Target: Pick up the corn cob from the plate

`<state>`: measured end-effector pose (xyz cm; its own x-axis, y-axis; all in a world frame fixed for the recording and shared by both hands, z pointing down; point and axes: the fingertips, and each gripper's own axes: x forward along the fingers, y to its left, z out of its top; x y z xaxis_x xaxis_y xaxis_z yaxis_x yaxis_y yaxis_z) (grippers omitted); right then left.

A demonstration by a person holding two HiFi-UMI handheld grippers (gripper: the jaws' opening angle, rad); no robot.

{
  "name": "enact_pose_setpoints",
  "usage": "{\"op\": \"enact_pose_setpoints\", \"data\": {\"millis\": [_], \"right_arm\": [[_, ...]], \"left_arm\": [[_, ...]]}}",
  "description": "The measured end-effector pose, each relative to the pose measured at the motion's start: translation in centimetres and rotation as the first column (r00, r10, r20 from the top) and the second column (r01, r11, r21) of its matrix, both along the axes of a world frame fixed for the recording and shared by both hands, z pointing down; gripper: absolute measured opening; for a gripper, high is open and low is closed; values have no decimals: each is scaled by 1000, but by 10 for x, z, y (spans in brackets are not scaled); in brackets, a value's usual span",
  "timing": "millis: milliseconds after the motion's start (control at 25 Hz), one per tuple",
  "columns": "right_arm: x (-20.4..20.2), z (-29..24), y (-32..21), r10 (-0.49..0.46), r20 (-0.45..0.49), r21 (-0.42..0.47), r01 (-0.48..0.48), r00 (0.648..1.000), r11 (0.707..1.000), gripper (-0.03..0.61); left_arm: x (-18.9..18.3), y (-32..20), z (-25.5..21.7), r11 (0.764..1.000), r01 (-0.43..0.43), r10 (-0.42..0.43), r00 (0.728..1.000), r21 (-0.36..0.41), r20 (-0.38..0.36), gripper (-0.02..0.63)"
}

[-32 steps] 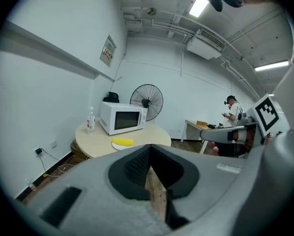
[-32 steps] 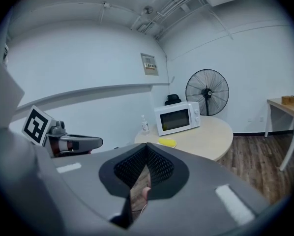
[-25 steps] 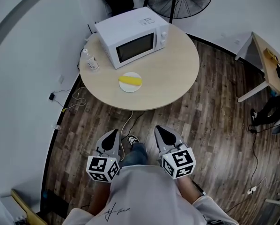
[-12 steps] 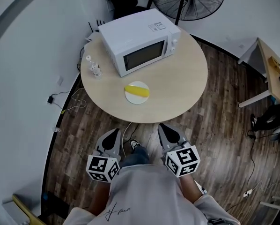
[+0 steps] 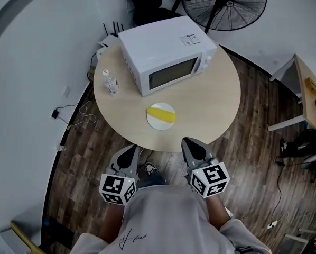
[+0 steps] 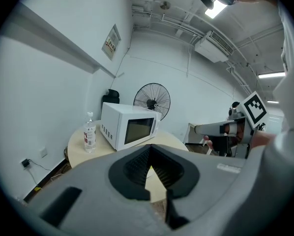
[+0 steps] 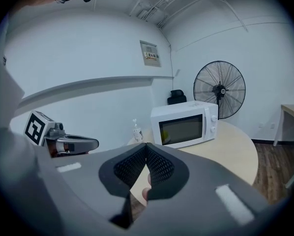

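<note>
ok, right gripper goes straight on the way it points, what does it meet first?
Probably the table: the right gripper sits just at its near rim, aimed slightly down. If it clears the rim, the plate with the corn comes next. Height is unclear.

L tongs [image 5: 131, 151] & R tongs [image 5: 189, 143] side by side, jaws together, tips fwd & slightly down

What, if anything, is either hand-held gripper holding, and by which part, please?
Nothing: the left hand-held gripper and right hand-held gripper are shut and empty.
</note>
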<state>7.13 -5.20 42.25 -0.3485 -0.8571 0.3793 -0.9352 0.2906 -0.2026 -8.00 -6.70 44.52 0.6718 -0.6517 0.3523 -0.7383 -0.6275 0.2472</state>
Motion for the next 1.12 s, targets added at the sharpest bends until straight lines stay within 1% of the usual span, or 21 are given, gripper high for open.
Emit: {"op": "enact_pose_setpoints", "data": {"millis": [160, 440, 560, 760, 840, 1000, 1120], "right_arm": [[-6, 3, -26, -24, -16, -10, 24, 1000, 1000, 11], [-13, 6, -60, -63, -14, -24, 63, 998, 998, 12], [-15, 10, -72, -84, -21, -31, 84, 996, 996, 25], [-16, 21, -87, -114, -40, -51, 112, 993, 992, 32], [-18, 24, -90, -134, -50, -60, 131, 990, 990, 46], [-22, 27, -95, -155, -64, -66, 151, 986, 986, 48], [-24, 30, -99, -174, -80, -73, 168, 982, 983, 54]], "left_arm": [[-7, -21, 1, 1000, 10, -10, 1000, -4, -3, -5], [-13, -46, 2, 1000, 25, -25, 1000, -4, -10, -5], [-15, -54, 3, 1000, 28, -28, 1000, -4, -10, -5], [-16, -62, 5, 999, 33, -33, 999, -13, -27, -5], [-15, -62, 6, 999, 33, -33, 999, -12, -24, -5], [-15, -59, 6, 1000, 21, -21, 1000, -6, -10, -5], [-17, -60, 5, 1000, 29, -29, 1000, 1, -7, -5]]}}
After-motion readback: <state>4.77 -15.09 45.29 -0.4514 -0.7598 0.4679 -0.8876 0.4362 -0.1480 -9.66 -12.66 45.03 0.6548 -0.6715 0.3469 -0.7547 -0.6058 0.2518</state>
